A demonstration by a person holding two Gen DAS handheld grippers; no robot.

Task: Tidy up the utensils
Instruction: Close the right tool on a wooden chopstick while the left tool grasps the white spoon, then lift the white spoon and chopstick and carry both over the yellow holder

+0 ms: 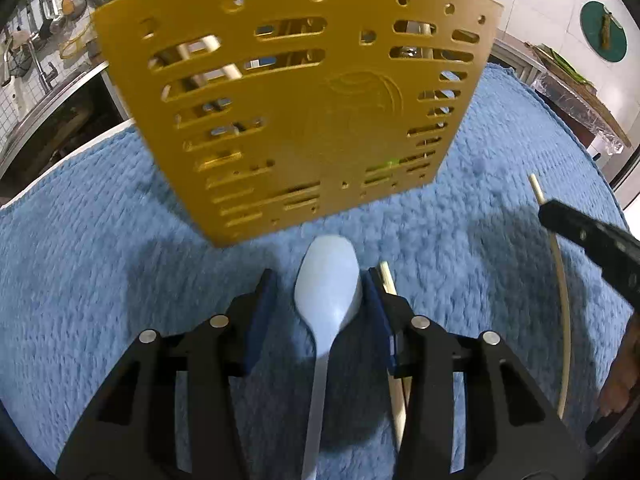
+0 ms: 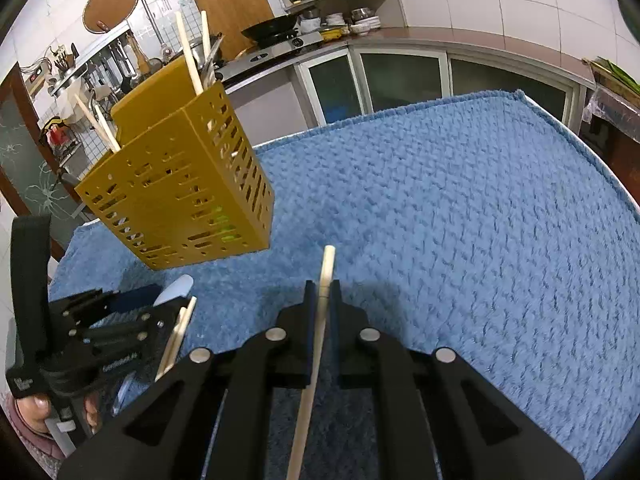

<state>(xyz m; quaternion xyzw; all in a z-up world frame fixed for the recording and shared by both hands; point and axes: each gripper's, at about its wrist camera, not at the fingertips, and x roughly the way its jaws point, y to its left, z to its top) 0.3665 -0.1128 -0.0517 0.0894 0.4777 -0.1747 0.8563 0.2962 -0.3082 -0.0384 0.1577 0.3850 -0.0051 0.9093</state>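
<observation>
- The white spoon (image 1: pixel 328 280) lies on the blue mat, its smooth oval bowl pointing toward the yellow holder and its thin flat handle running back under the left gripper (image 1: pixel 320 284).
- The left gripper's jaws stand partly apart on either side of the spoon's bowl; the blue pad on one side sits right against the bowl's edge, the other stands clear of it.
- A pale wooden chopstick (image 1: pixel 390 292) lies just beside the spoon, under that same gripper's finger.
- The right gripper (image 2: pixel 322 292) is closed to a narrow gap on another chopstick (image 2: pixel 326 268), a slim round pale stick whose blunt tip pokes out past the fingertips.
- The yellow holder (image 2: pixel 180 196) is a boxy plastic caddy pierced with slots and round holes, standing near the mat's far left edge; wooden sticks and metal utensils jut from its top.
- The blue mat (image 2: pixel 460 208) is a nubby, woven-looking cloth covering the tabletop.
- A hand (image 2: pixel 36 412) grips the left gripper's handle.
</observation>
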